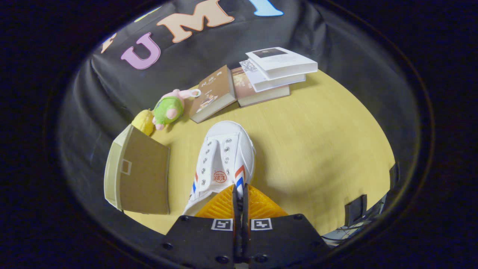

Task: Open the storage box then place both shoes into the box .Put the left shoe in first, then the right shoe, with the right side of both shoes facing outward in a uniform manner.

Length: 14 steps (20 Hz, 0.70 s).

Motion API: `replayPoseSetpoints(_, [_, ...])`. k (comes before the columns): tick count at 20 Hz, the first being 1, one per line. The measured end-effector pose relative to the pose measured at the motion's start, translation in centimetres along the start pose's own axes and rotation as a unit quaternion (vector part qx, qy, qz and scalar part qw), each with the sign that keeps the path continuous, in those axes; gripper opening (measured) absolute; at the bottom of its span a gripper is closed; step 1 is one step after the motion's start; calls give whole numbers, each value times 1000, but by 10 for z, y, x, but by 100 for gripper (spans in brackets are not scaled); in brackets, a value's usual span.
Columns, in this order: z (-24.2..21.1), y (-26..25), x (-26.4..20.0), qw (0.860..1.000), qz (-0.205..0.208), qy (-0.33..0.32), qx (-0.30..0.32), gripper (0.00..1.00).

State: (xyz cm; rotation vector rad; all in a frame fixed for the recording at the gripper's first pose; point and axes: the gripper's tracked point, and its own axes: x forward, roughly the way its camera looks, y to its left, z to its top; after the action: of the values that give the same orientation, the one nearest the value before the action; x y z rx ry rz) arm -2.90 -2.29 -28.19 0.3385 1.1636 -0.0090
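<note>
A white canvas shoe (224,157) with red and blue side stripes points its toe away from me, straight ahead of the fingers. My gripper (239,194) is shut on the rim at the shoe's heel end, the two fingers pressed almost together with a thin strip of shoe between them. The shoe casts a soft shadow on the table to its right. Left of the shoe stands the storage box (142,175), brown cardboard with a pale side wall and a small square mark on its face. I cannot tell whether it is open.
The round wooden table (317,149) carries a spread of books (261,78) beyond the shoe. A green and pink plush toy (168,108) and a yellow object (143,121) lie behind the box. Bare tabletop stretches to the right of the shoe.
</note>
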Motion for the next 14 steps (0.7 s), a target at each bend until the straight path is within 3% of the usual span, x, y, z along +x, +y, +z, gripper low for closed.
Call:
replayPoseSetpoints(5, [17,51,-16,999,4,-24,-42,4])
replayPoseSetpoints(14, [30,175,-26,995,62,-40,-72,4])
